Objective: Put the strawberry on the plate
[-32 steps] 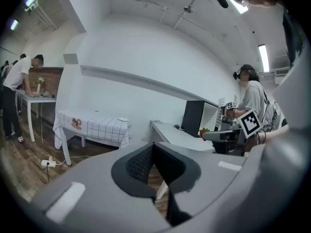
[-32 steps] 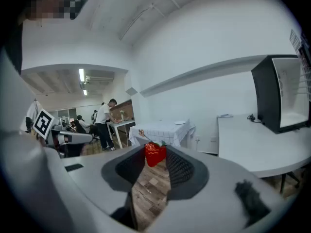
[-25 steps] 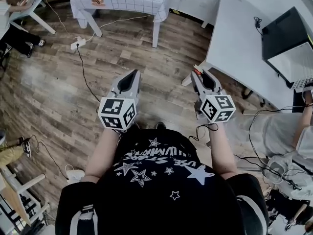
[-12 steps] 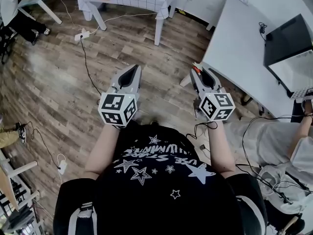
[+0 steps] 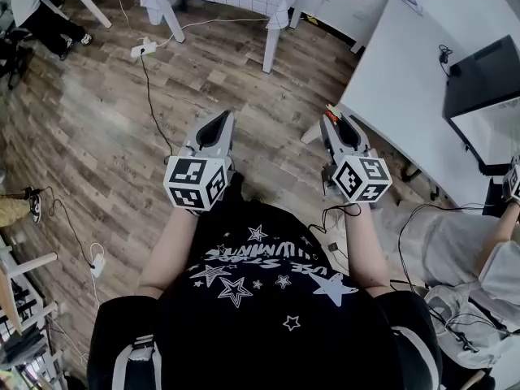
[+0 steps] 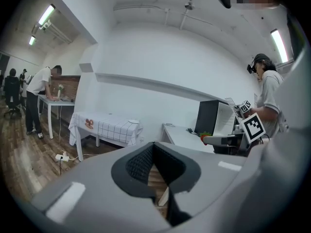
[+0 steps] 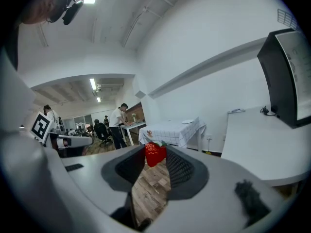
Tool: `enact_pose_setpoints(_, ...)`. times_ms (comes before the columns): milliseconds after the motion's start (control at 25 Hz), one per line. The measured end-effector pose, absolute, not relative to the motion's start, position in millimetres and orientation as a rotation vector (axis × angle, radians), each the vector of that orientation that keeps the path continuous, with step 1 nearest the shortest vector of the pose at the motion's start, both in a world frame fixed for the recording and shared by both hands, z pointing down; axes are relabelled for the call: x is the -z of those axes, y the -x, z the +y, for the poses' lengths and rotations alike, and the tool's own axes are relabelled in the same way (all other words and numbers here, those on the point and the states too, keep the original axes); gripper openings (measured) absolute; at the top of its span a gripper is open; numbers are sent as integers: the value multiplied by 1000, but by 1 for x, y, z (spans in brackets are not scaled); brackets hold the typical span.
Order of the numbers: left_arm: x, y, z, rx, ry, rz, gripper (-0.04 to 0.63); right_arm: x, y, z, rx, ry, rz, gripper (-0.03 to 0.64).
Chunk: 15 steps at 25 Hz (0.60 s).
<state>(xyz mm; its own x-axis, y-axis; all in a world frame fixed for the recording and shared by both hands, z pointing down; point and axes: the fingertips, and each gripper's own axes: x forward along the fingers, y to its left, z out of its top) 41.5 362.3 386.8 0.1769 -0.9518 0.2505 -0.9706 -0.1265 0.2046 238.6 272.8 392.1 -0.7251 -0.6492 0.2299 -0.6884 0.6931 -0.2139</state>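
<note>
Standing on a wooden floor (image 5: 97, 136) and holding one tool in each hand in front of the body, both pointing forward and slightly apart from each other. Clamping the strawberry (image 7: 154, 153) at the very tips of the right tool (image 5: 335, 120) (a red fruit with green leaves on top, pinched from both sides by the dark ribbed pads). Showing in the head view only as a small red and green spot at the front of that tool. Pressing the jaws of the left tool (image 5: 219, 119) together at their tips and gripping nothing with them. Carrying the strawberry in the air above the floor, well apart from the plate (image 7: 187, 122), a small white one lying on the far table (image 7: 175, 130) with the checked cloth. Standing just beside a big white table (image 5: 398, 71) on the right side, with a dark monitor (image 5: 483, 75) on it. Sharing the room with other people, among them one bending over a table in the background (image 6: 41, 89).
</note>
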Motion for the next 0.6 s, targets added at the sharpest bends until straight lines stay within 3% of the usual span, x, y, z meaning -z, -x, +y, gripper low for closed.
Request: enact_pose_setpoints(600, -395, -13, 240, -56, -2246, -1751, 8, -409, -227, 173, -442, -1231, -2684, 144)
